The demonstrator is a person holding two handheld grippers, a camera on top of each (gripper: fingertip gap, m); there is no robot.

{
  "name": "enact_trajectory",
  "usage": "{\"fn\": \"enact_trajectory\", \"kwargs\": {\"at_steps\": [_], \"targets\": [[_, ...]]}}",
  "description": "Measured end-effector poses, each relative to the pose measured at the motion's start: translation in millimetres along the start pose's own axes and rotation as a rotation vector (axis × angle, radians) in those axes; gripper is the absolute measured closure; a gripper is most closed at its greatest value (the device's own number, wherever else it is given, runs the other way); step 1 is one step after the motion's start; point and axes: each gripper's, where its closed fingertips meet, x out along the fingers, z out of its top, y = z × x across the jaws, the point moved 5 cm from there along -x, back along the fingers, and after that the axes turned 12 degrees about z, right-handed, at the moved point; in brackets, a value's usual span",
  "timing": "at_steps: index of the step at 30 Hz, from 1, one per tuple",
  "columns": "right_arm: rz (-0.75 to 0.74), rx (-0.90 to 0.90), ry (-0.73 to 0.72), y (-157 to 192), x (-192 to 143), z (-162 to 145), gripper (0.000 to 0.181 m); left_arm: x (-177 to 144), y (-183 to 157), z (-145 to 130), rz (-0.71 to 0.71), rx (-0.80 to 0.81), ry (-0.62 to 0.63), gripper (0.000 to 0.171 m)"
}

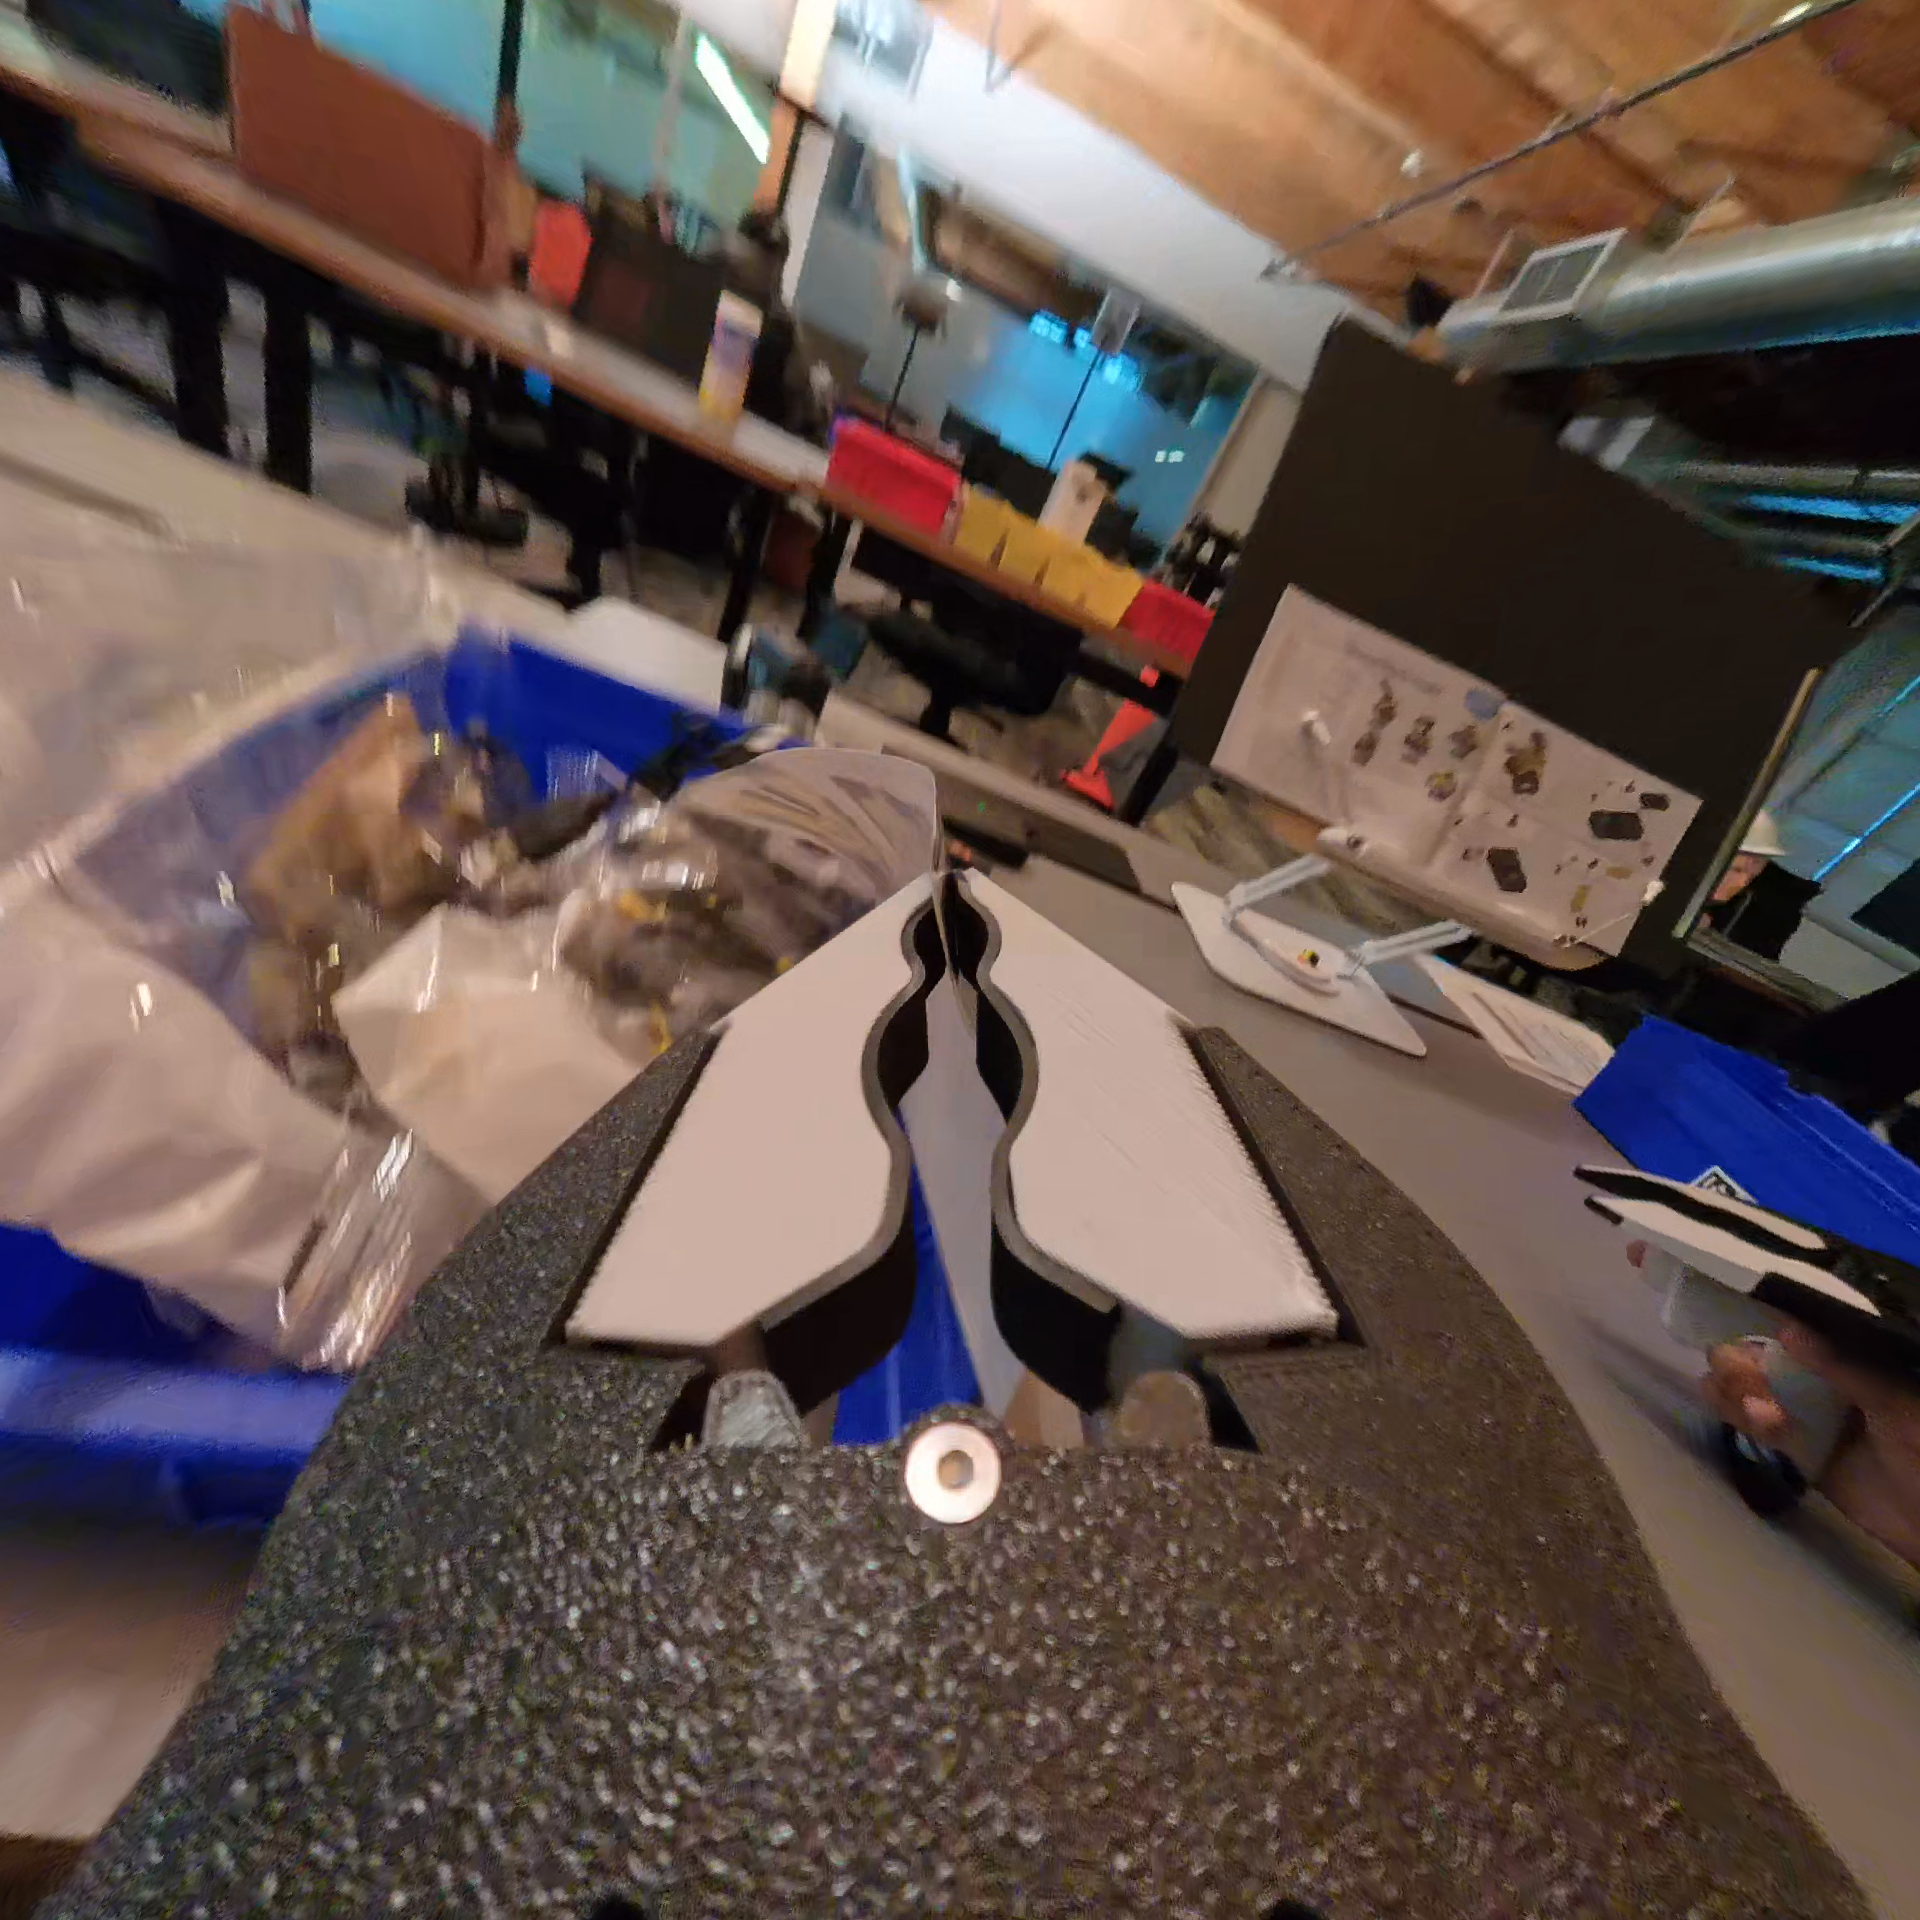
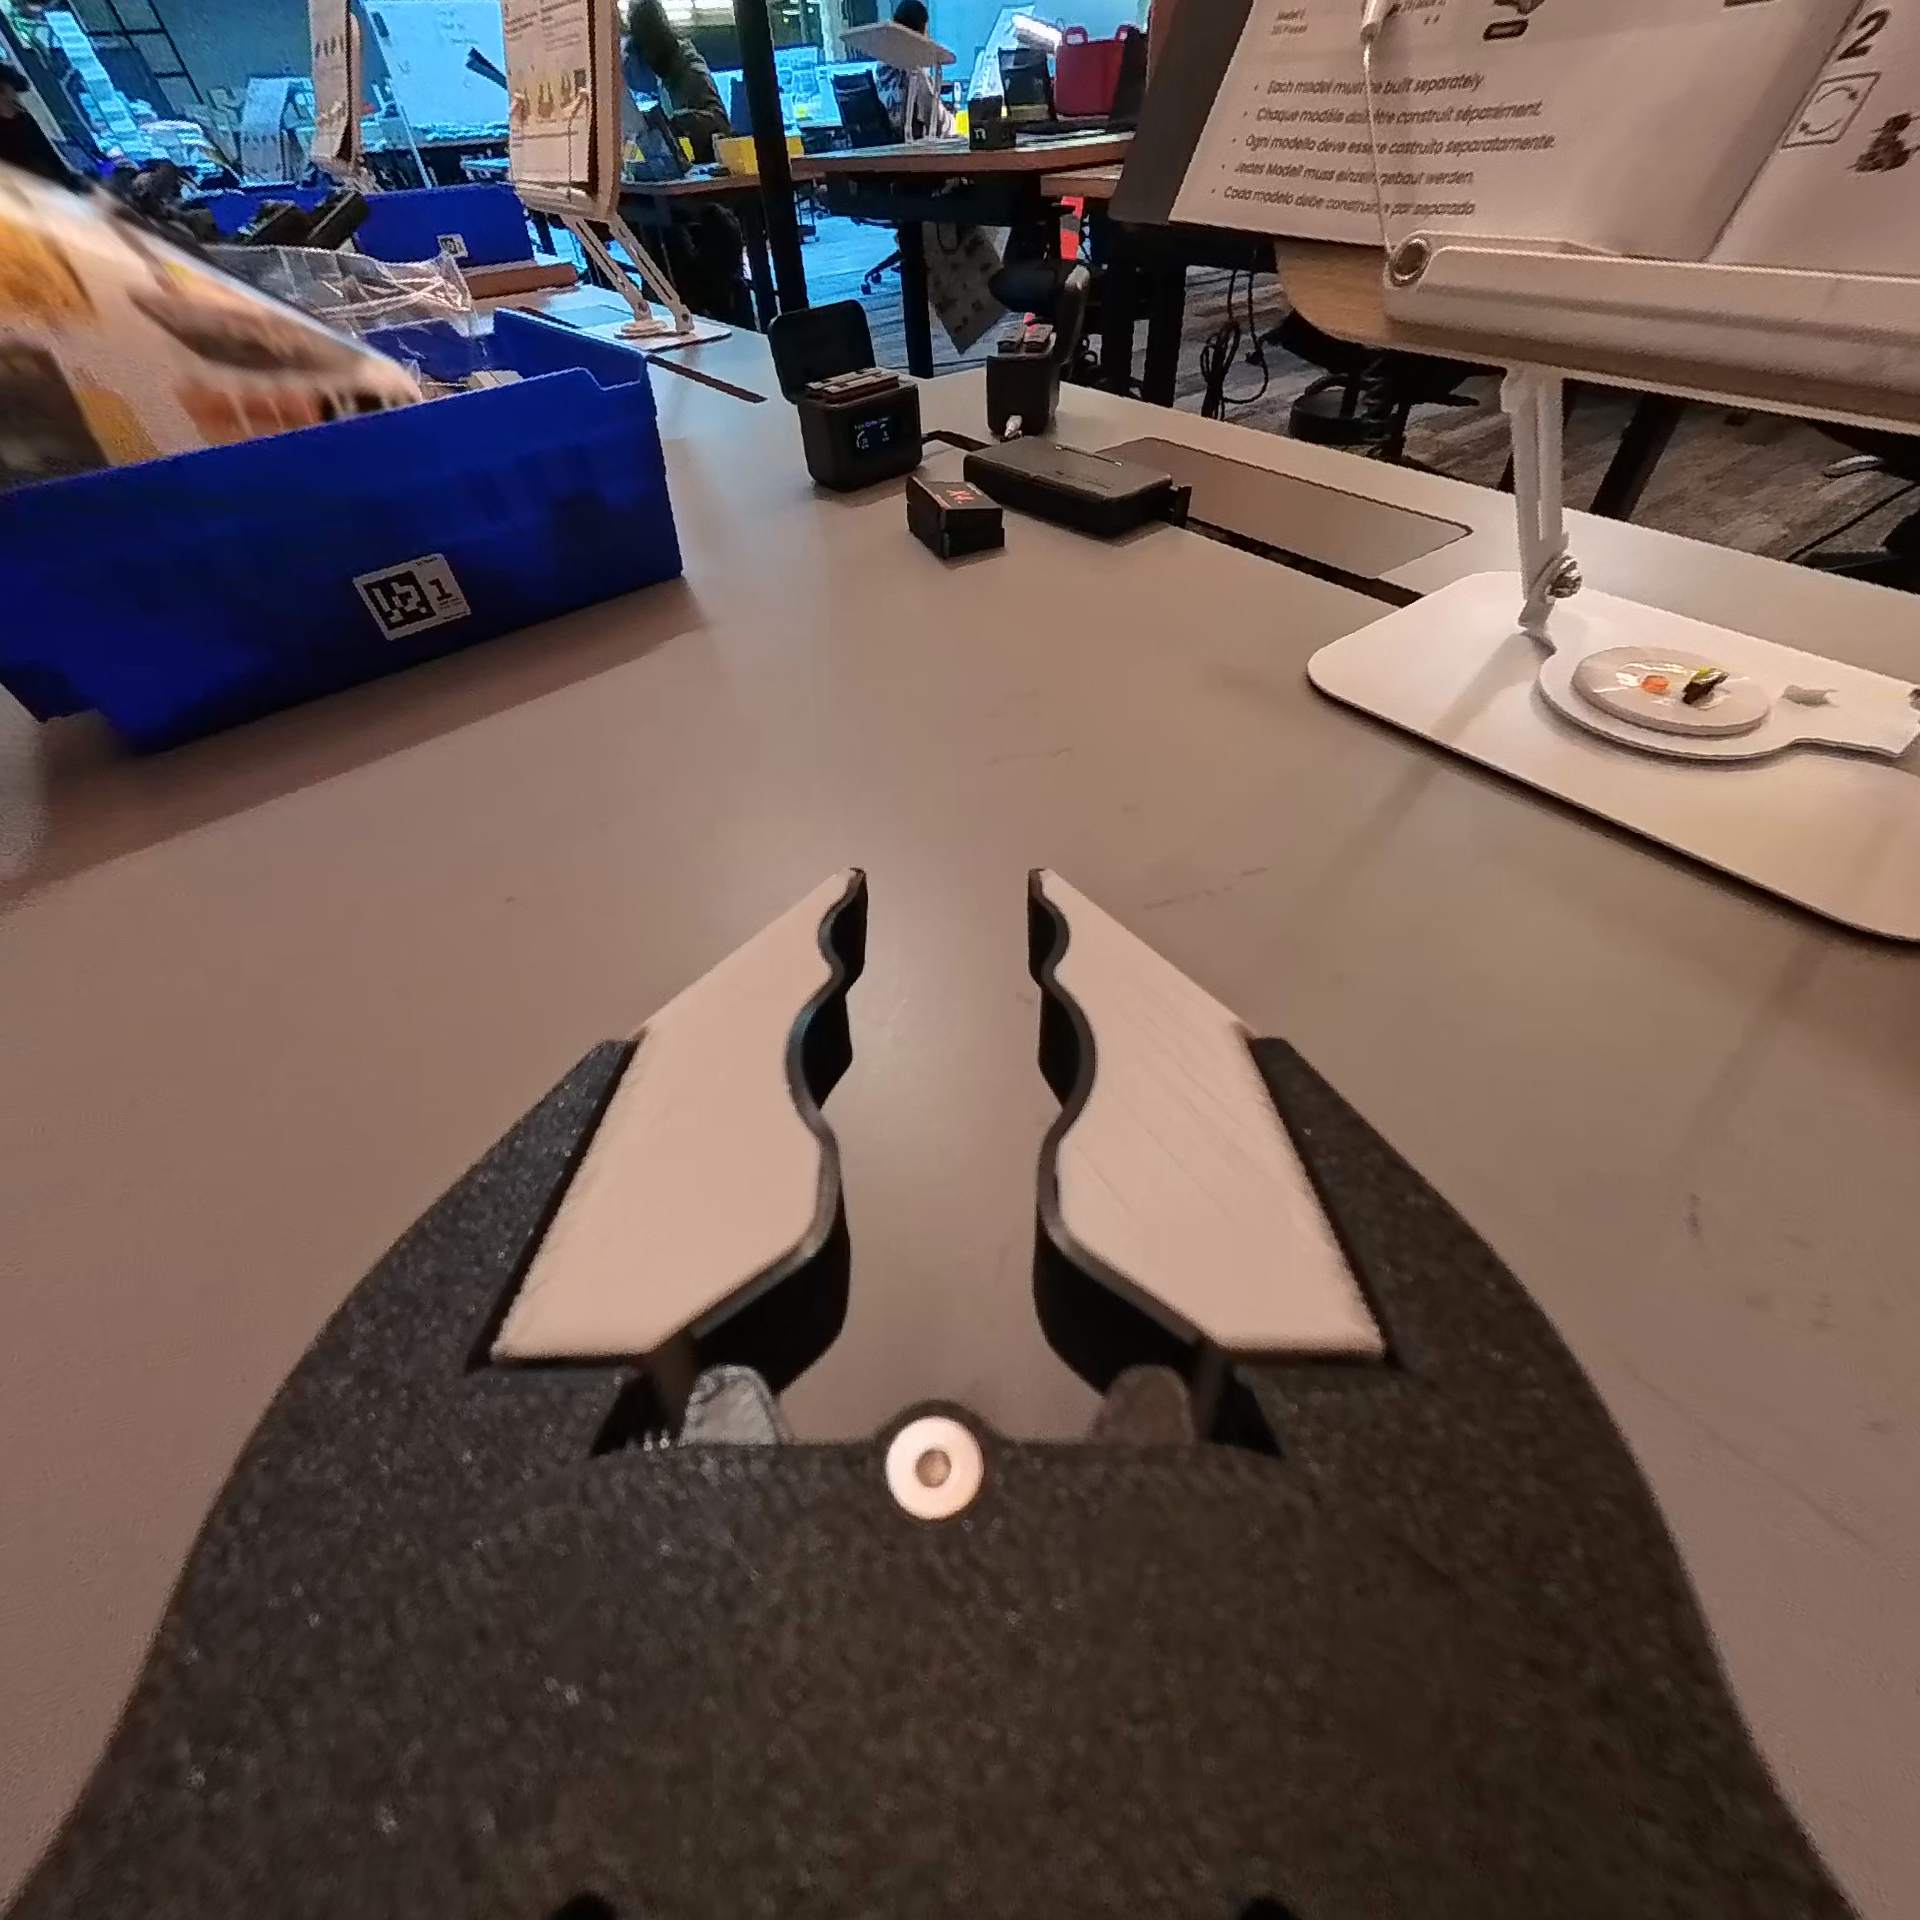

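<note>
My left gripper (image 1: 948, 883) is shut on the edge of a thin printed booklet (image 1: 831, 810), held up over a blue bin (image 1: 582, 686) full of clear plastic bags (image 1: 260, 1039). The booklet's white sheet runs down between the jaws. In the right wrist view the booklet (image 2: 156, 312) shows blurred above the same blue bin (image 2: 312, 561). My right gripper (image 2: 948, 883) is open and empty, low over the grey table (image 2: 935, 727), to the right of the bin. It also shows in the left wrist view (image 1: 1714, 1247), held by a hand.
A white stand (image 2: 1610, 769) carrying an instruction sheet is at the right. Black charging cases (image 2: 857, 416) and a flat black box (image 2: 1070, 483) sit at the table's far side. A second blue bin (image 1: 1714, 1122) is right of the left gripper. The left gripper's tips are roughly 45 cm from the right gripper's.
</note>
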Motion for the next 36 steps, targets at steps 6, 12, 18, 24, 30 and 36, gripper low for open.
{"fn": "enact_trajectory", "kwargs": {"at_steps": [6,12,18,24,30,36], "targets": [[0.000,-0.024,0.013,3,1,-1,0.150,-22,-74,41,-0.210,0.131,-0.141,0.171],[-0.015,-0.021,-0.002,0,-2,2,0.150,-9,-181,10,-0.641,0.161,-0.017,0.171],[-0.171,-0.057,-0.058,-31,-27,16,0.158,-4,-285,-44,-1.160,0.176,0.158,0.171],[-0.409,-0.075,-0.208,-73,-81,38,0.170,65,-333,-101,-1.297,0.010,0.448,0.171],[-0.403,0.039,-0.191,-95,-95,25,0.170,174,-304,-206,-0.840,0.153,0.873,0.171],[-0.371,-0.012,0.001,-89,-68,3,0.163,194,-272,-228,-0.632,0.429,0.838,0.146]]}}
